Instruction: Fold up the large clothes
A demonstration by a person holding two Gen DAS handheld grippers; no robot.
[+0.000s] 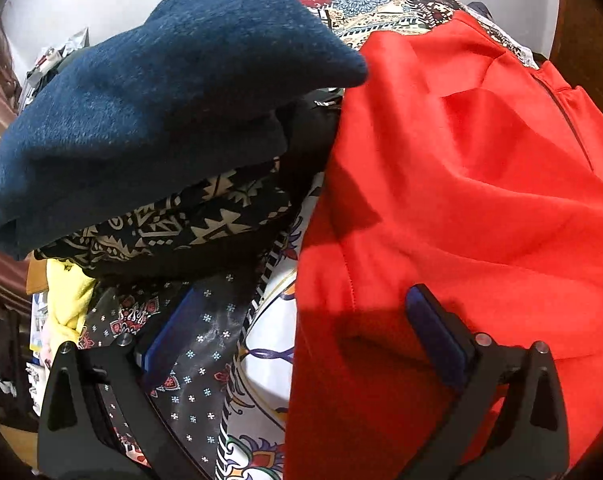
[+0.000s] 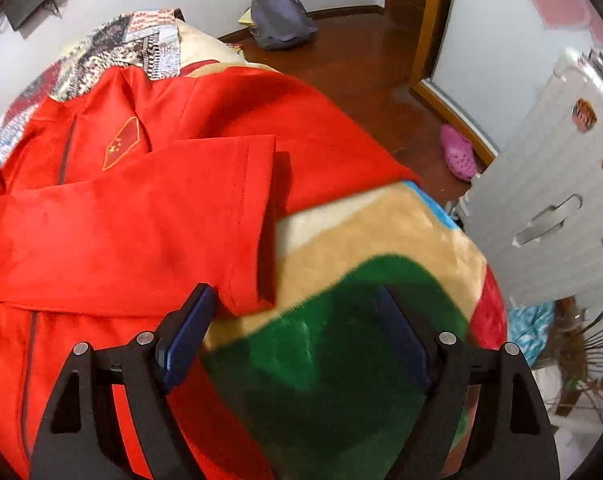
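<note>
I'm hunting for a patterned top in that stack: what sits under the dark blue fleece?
Under the dark blue fleece lies a folded black cloth with cream geometric print, then a yellow garment. Anything deeper in the pile is covered.

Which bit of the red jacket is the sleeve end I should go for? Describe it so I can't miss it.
On the bed, the red jacket lies over a fleece blanket. Its sleeve is folded across the chest below the flag badge. The stitched cuff overhangs the blanket, just ahead of the open right tongs.
</note>
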